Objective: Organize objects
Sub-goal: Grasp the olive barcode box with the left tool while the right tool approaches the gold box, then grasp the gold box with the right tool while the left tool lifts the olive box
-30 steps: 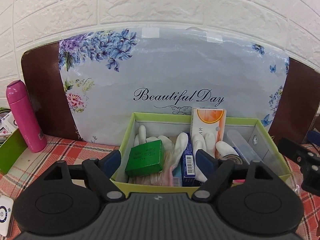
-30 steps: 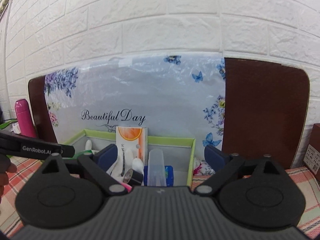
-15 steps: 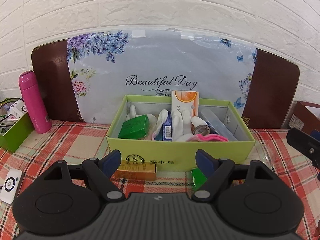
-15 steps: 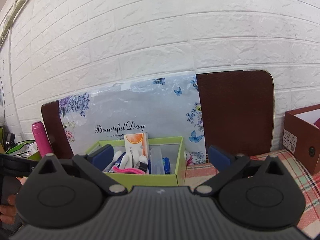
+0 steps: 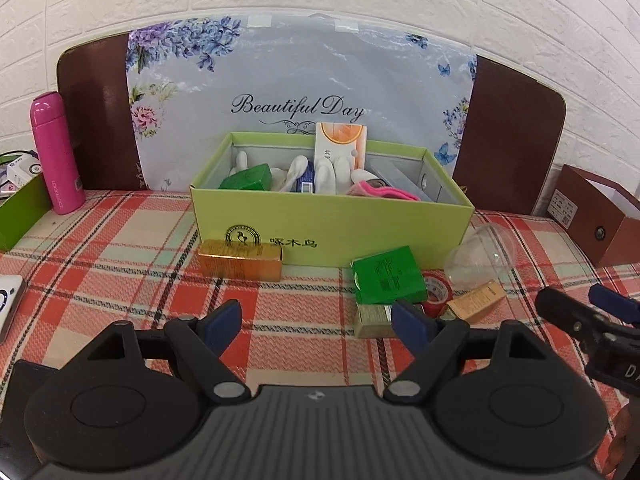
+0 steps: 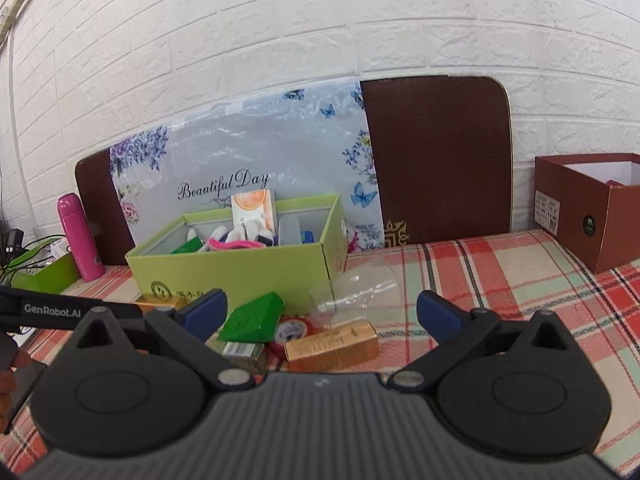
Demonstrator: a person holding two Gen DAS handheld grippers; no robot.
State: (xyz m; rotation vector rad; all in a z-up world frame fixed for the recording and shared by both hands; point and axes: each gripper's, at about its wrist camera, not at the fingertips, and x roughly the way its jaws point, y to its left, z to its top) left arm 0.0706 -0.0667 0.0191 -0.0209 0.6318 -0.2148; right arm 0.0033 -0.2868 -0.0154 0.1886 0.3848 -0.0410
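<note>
Grippers are now pulled back from the box [image 5: 332, 216]; both, left [image 5: 316, 320] and right [image 6: 320, 312], are spread wide and empty. Loose items before it are revealed: gold carton [image 5: 240, 260], green carton [image 5: 388, 276], tape [image 5: 438, 290], so sorting remains unfinished.

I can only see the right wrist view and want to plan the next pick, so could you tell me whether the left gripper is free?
Observer: Yes, the left gripper is open, with nothing between its fingers.
Operator: Thank you. Is there anything further left that I am missing?
Observer: A white device lies at the far left, well left of the gold box.
</note>
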